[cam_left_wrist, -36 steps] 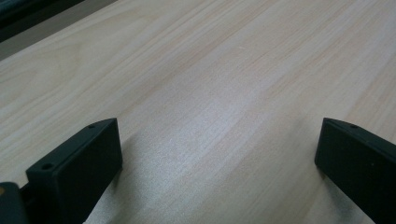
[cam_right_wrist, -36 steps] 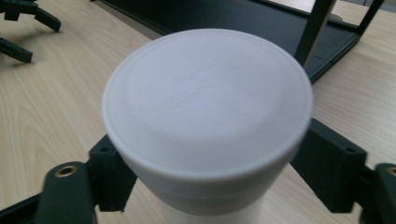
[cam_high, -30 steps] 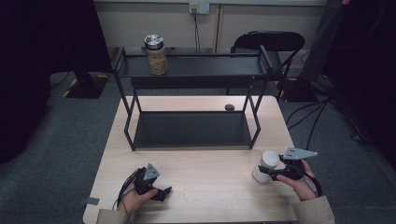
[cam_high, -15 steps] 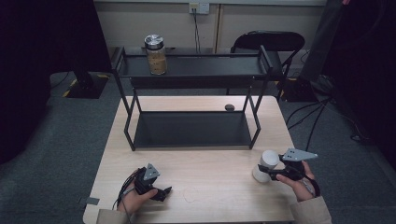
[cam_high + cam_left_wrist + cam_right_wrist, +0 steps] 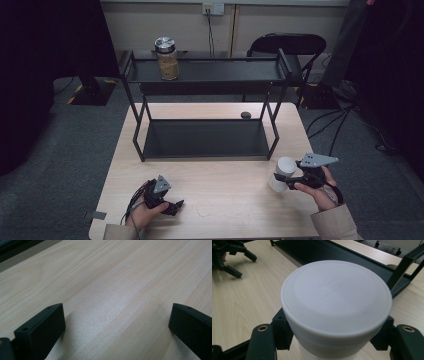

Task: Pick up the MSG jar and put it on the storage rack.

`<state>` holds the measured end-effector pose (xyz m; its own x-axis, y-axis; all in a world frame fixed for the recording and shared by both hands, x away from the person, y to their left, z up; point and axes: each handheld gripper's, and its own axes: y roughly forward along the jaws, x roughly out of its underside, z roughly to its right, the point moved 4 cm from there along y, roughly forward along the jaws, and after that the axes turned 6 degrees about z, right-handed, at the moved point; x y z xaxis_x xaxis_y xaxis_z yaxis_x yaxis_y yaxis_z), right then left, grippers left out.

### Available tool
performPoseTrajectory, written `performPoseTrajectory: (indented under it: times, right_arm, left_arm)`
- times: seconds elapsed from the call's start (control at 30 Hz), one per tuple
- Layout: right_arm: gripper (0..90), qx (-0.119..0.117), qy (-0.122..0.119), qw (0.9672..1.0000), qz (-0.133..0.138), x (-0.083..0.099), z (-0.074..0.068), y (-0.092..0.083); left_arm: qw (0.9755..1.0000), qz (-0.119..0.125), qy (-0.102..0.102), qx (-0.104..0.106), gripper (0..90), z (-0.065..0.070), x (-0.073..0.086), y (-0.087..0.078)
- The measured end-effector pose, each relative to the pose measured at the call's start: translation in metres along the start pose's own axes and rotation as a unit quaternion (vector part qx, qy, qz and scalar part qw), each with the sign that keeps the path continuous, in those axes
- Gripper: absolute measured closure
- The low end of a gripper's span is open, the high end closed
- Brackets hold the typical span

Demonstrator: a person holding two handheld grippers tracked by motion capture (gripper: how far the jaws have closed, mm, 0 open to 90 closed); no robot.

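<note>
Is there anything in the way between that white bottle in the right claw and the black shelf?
Nothing visible. The right claw is shut on the white bottle, and bare table lies between it and the shelf's lower tray. The shelf's front right leg stands closest to that path.

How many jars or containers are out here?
2: a glass jar on the rack's top shelf, and a white container held in the right gripper.
</note>
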<state>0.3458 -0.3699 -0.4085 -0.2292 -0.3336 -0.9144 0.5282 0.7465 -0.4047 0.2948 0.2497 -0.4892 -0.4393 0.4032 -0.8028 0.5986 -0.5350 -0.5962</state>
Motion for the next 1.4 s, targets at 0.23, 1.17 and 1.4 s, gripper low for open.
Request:
performPoseTrajectory:
  times: [0.23, 1.17, 1.4]
  right_arm:
    - [34.3, -0.016, -0.009, 0.9998, 0.002, -0.024, 0.002, 0.001]
    - [34.3, -0.066, -0.025, 0.9975, -0.004, -0.096, 0.009, 0.011]
    - [34.4, -0.066, -0.025, 0.9975, 0.002, -0.117, 0.011, 0.009]
  left_arm:
    - [1.0000, 0.000, 0.000, 0.000, 0.0, 0.000, 0.000, 0.000]
    - [1.0000, 0.000, -0.001, 0.000, 0.0, 0.000, 0.000, 0.000]
    - [1.0000, 0.000, -0.001, 0.000, 0.0, 0.000, 0.000, 0.000]
